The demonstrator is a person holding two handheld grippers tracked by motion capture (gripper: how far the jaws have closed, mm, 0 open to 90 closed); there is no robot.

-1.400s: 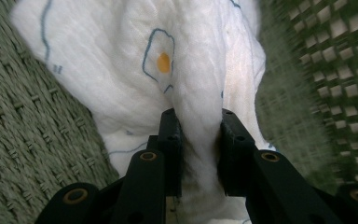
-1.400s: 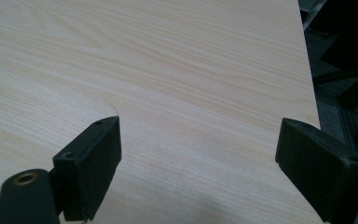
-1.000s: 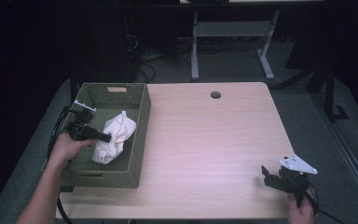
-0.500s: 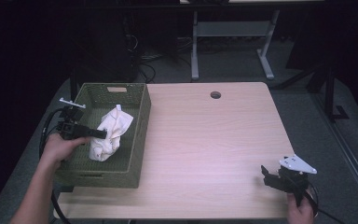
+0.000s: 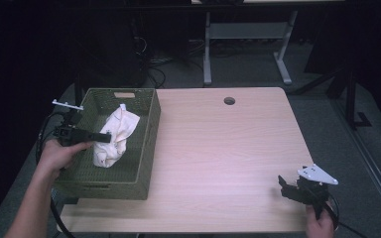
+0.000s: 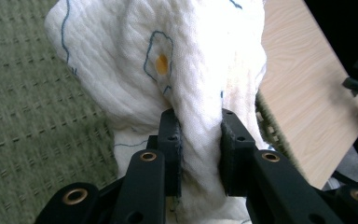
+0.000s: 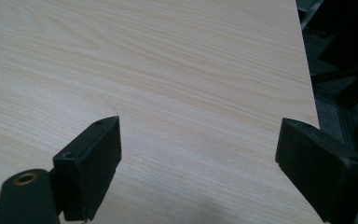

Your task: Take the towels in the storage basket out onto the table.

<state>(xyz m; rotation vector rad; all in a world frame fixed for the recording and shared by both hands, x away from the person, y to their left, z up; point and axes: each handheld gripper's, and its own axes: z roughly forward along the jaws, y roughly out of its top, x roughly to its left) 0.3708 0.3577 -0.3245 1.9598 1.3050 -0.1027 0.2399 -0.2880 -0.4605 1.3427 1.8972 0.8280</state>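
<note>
On the table (image 5: 218,148) our basket (image 5: 144,148) sits at the left edge, and our left gripper (image 6: 198,140) has lifted the white cloth (image 5: 113,136), pinched tight, higher above its floor, while our right gripper (image 7: 198,158) rests wide open, holding nothing, near the front-right corner.

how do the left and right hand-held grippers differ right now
The left hand-held gripper is shut on the white cloth; the right hand-held gripper is open and holds nothing. The left one is over the green basket; the right one sits by the wooden table's near right corner. Both have black jaws.
</note>
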